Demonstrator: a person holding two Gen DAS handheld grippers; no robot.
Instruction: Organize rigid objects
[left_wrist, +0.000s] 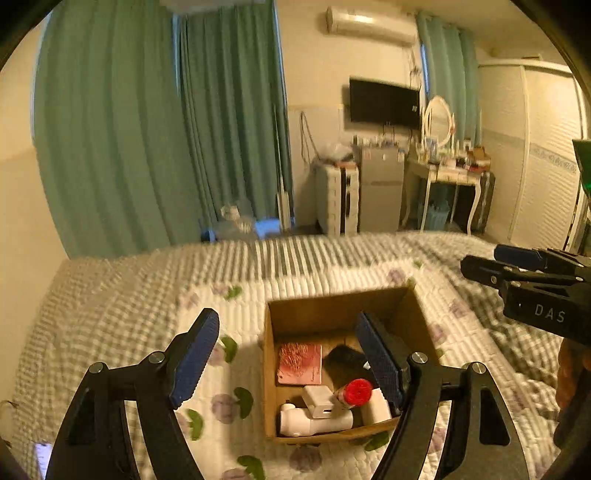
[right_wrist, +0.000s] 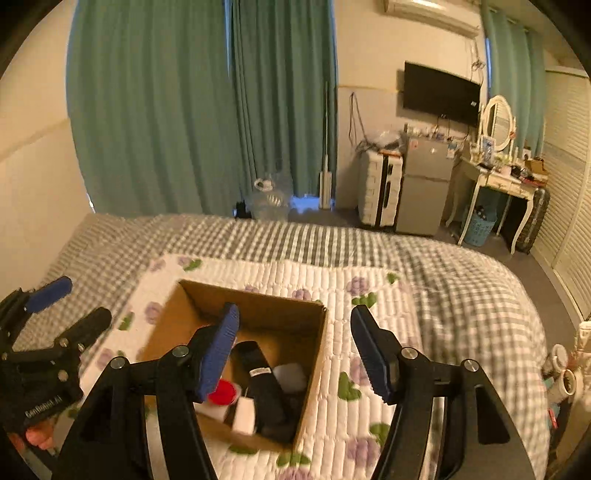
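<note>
An open cardboard box (left_wrist: 295, 314) stands on the bed's floral quilt; it also shows in the right wrist view (right_wrist: 173, 314). Inside lie a pink box of paper clips (left_wrist: 300, 363), a white tube-shaped device (left_wrist: 314, 422), a white charger (left_wrist: 319, 400), a red-capped bottle (left_wrist: 356, 393) and a black remote (right_wrist: 260, 380). My left gripper (left_wrist: 291, 354) is open and empty above the box's left side. My right gripper (right_wrist: 295, 350) is open and empty above the box's right edge. Each gripper shows in the other's view: the right (left_wrist: 480, 264), the left (right_wrist: 74, 306).
The bed (right_wrist: 443, 277) has a grey checked cover and a white floral quilt (left_wrist: 236, 295). Green curtains, a wall TV (left_wrist: 384, 101), a small fridge (left_wrist: 380, 188), a suitcase and a dressing table (left_wrist: 450, 173) stand beyond the bed. Tape rolls (right_wrist: 569, 380) sit at the right.
</note>
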